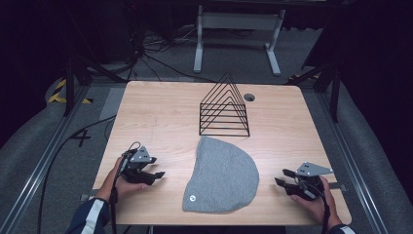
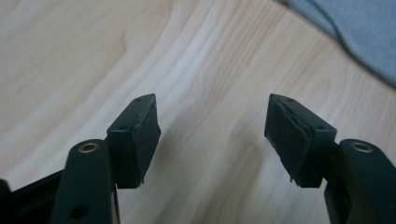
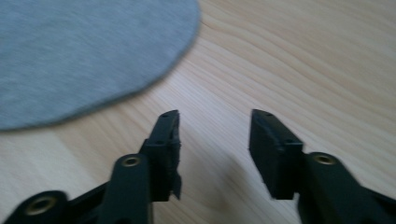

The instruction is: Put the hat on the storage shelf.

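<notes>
Lying flat at the near middle of a wooden table [image 1: 160, 112], a grey cap [image 1: 221, 176] sits between two hand-held grippers, its small round logo [image 1: 192, 198] toward the near edge. Behind the cap, close to its far tip, stands a black wire rack [image 1: 224, 108] of nested triangular frames. A round hole [image 1: 249, 97] shows in the tabletop just right of the rack.

At left, a hand [image 1: 127, 181] holds the left gripper [image 1: 157, 174] low over bare wood, jaws spread wide and gripping nothing; in the left gripper view the cap's edge [image 2: 359, 32] crosses the upper right corner, apart from the pads [image 2: 145, 135].

At right, the other hand [image 1: 311, 197] holds the right gripper [image 1: 281, 177], also parted and empty, pointing toward the cap. In the right gripper view the cap [image 3: 84, 56] spreads across the upper left, short of the jaws.
</notes>
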Available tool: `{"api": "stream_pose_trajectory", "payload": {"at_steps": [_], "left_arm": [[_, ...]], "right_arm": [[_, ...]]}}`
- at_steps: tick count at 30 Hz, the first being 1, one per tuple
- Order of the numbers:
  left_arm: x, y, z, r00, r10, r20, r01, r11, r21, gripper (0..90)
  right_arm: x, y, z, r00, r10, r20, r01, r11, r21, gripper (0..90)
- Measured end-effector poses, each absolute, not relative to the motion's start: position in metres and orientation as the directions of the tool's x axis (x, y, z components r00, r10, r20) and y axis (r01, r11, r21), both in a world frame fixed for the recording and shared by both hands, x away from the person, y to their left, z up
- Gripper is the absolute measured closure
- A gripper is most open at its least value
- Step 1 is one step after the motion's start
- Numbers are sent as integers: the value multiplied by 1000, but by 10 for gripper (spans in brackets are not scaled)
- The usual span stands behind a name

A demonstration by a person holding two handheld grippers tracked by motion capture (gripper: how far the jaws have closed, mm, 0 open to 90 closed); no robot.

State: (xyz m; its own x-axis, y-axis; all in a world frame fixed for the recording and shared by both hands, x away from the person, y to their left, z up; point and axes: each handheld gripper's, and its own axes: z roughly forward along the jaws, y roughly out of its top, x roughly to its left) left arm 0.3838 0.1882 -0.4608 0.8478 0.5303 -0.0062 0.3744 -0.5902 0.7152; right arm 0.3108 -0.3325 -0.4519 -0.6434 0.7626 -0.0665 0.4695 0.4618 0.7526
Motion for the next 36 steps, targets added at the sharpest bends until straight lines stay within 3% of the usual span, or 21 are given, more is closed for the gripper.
{"api": "stream_pose_trajectory", "payload": {"at_steps": [2, 7, 11, 18, 27, 36], "left_arm": [[389, 173, -453, 870, 493, -12, 342, -584, 736, 449], [401, 122, -445, 911, 411, 4, 273, -612, 742, 497], [412, 80, -440, 942, 335, 16, 214, -637, 740, 519], [429, 43, -446, 952, 305, 26, 194, -666, 721, 557], [436, 41, -463, 948, 319, 4, 231, -696, 680, 574], [414, 63, -460, 944, 330, 8, 247, -721, 647, 576]], "right_arm": [[306, -316, -447, -689, 722, -71, 426, 482, 765, 659], [296, -266, -444, -789, 611, -55, 350, 521, 778, 756], [292, -223, -446, -857, 513, -43, 293, 555, 779, 798], [290, -182, -458, -910, 414, -27, 252, 604, 756, 826], [293, -177, -466, -918, 397, 2, 275, 632, 724, 834], [300, -200, -464, -901, 434, -14, 296, 636, 713, 835]]}}
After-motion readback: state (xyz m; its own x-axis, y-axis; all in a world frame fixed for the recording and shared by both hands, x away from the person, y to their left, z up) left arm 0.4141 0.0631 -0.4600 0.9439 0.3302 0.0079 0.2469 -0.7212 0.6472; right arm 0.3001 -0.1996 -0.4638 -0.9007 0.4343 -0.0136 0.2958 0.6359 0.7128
